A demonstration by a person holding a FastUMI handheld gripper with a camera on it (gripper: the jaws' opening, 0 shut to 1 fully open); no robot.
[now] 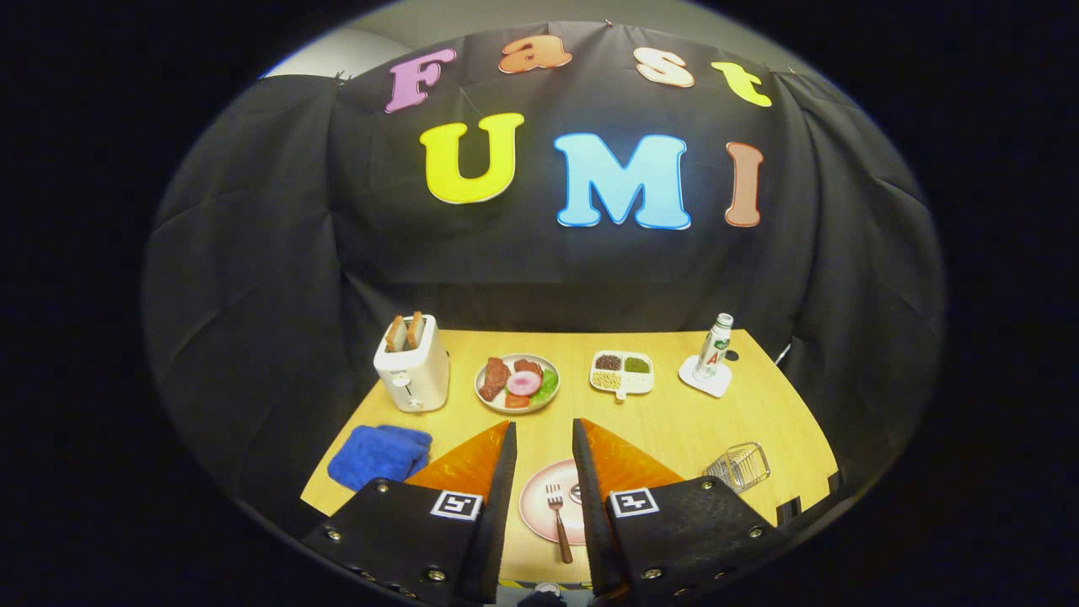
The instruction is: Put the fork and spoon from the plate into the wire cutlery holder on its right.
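- The tool hangs above the desk, tilted down, fingers spread apart and gripping nothing.
- Between them lies the pink plate carrying the fork; the spoon is mostly hidden.
- The wire cutlery holder stands right of the plate.

A white toaster with two slices of bread stands at the far left of the wooden bench. Beside it sits a plate of food, then a small divided tray of grains, then a bottle on a white coaster. A blue cloth lies nearer, on the left.
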